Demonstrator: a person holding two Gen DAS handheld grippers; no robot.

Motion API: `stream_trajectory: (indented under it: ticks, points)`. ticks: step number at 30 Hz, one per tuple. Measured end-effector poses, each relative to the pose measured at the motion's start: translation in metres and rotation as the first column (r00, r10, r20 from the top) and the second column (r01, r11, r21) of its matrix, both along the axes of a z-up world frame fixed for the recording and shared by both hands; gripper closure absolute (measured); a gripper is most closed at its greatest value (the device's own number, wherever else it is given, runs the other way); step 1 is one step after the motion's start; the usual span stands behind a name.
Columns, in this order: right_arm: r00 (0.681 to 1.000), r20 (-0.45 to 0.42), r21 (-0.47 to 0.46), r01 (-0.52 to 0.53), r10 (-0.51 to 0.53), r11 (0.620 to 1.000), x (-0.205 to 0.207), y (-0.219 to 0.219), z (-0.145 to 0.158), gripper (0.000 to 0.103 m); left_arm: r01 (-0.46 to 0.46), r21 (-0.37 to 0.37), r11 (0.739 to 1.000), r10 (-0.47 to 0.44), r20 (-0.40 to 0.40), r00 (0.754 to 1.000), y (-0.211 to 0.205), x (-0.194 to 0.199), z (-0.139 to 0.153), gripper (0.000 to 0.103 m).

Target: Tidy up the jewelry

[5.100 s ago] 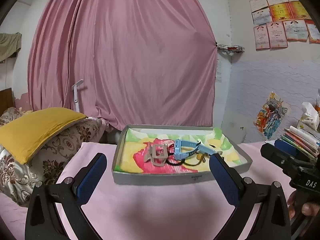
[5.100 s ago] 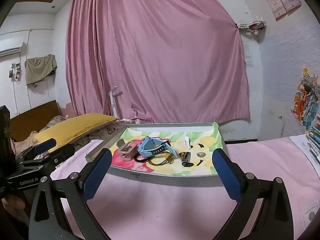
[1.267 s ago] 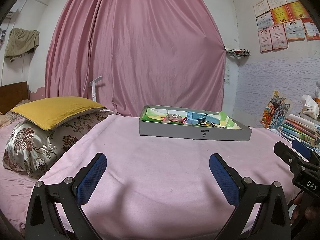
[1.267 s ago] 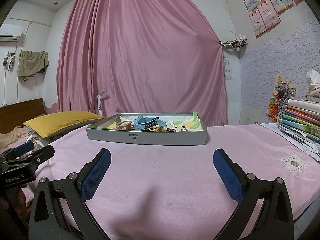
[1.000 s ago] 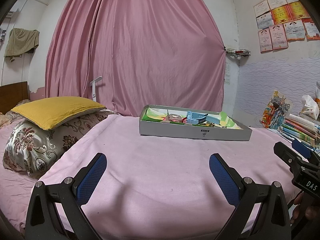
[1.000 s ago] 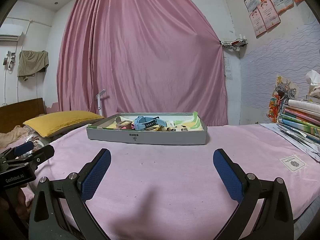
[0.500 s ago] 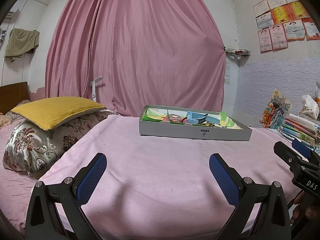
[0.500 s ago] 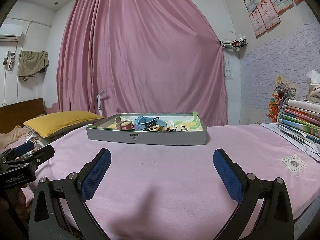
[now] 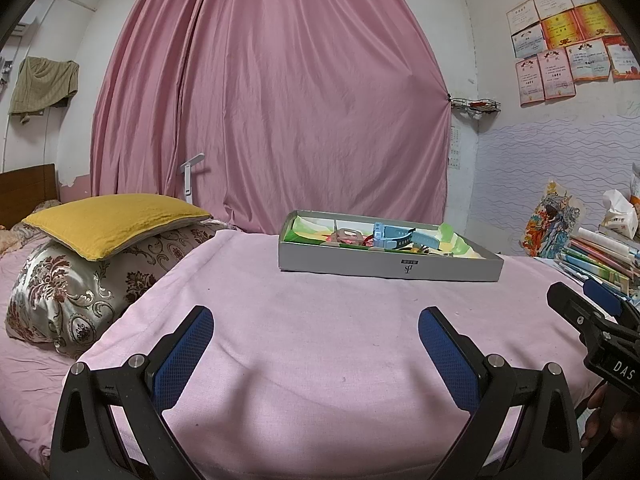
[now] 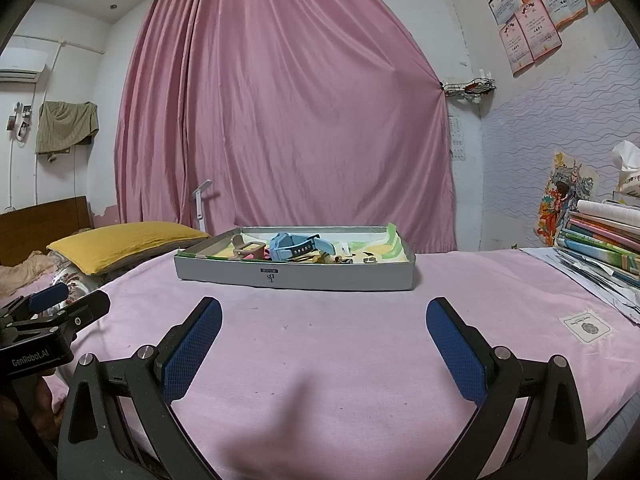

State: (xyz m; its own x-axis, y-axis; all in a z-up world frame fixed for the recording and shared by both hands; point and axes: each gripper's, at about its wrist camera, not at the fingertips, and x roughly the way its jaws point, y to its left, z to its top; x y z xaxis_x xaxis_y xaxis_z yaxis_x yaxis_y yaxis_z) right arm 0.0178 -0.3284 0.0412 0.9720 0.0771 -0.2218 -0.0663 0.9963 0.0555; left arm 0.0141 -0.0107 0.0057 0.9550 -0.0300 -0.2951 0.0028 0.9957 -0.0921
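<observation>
Left gripper spread wide, empty, low over the pink bedspread. Right gripper likewise splayed, grasping nothing. Well ahead of both — a grey tray, flat on the bedspread. Inside: blue watch, pink watch, small pieces too tiny to tell. Further back — pink curtain.

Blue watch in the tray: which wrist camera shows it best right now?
The right wrist view. There the blue watch sits near centre, its face and strap holes visible above the grey tray wall. The left wrist view shows the same blue watch off to the right and more hidden by the tray's wall.
</observation>
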Motion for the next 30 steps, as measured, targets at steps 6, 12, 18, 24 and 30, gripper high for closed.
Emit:
stream_trajectory:
  ticks: [6, 12, 18, 24, 30]
  points:
    - [1.000, 0.002, -0.001, -0.002, 0.002, 1.000, 0.0003, 0.0004, 0.0003, 0.003, 0.001, 0.000, 1.000, -0.001, -0.001, 1.000, 0.0002, 0.0000, -0.0002, 0.000]
    - [1.000, 0.001, 0.000, -0.003, 0.003, 1.000, 0.0003, 0.0003, 0.0005, 0.003, 0.001, 0.000, 1.000, -0.001, 0.000, 1.000, 0.0001, -0.0001, -0.0002, 0.000]
    - [1.000, 0.002, 0.000, -0.004, 0.004, 1.000, 0.0004, 0.0004, 0.0004, 0.003, 0.003, 0.001, 1.000, -0.004, 0.001, 1.000, 0.0000, -0.0003, -0.0002, 0.000]
    - [1.000, 0.002, 0.000, -0.003, 0.003, 1.000, 0.0001, 0.0003, 0.0006, 0.003, 0.002, 0.001, 1.000, -0.002, 0.001, 1.000, 0.0016, -0.0001, -0.0002, 0.000]
    - [1.000, 0.003, 0.000, -0.003, 0.003, 1.000, 0.0000, 0.0002, 0.0005, 0.003, -0.001, 0.000, 1.000, 0.001, 0.003, 1.000, 0.0019, -0.0008, -0.0002, 0.000]
